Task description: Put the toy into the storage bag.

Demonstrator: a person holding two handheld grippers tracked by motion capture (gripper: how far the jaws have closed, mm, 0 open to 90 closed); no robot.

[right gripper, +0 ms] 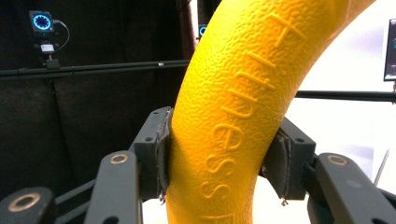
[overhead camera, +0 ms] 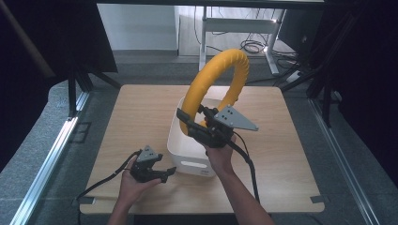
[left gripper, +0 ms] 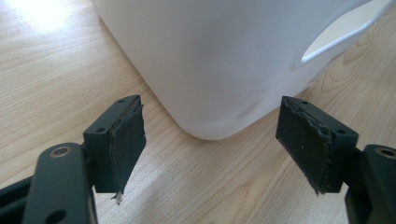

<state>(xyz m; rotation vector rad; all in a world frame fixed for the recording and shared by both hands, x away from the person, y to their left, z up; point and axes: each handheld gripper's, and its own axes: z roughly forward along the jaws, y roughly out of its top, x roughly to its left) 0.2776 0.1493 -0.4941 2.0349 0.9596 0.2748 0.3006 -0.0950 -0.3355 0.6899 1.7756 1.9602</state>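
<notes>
A thick yellow foam ring (overhead camera: 217, 79) with raised lettering stands upright above a white plastic bin (overhead camera: 185, 150). My right gripper (overhead camera: 192, 125) is shut on the ring's lower left part; in the right gripper view the pads (right gripper: 161, 154) squeeze the yellow ring (right gripper: 238, 126) from both sides. My left gripper (overhead camera: 162, 174) rests low over the table at the bin's front left corner. It is open, with nothing between its pads (left gripper: 126, 144). The bin's rounded corner (left gripper: 210, 70) and a handle slot lie just ahead of it.
The bin sits on a light wooden table (overhead camera: 136, 122) with bare wood to its left and right. Black stands and dark curtains flank the table. A white desk frame (overhead camera: 234, 28) and cables lie on the floor beyond the far edge.
</notes>
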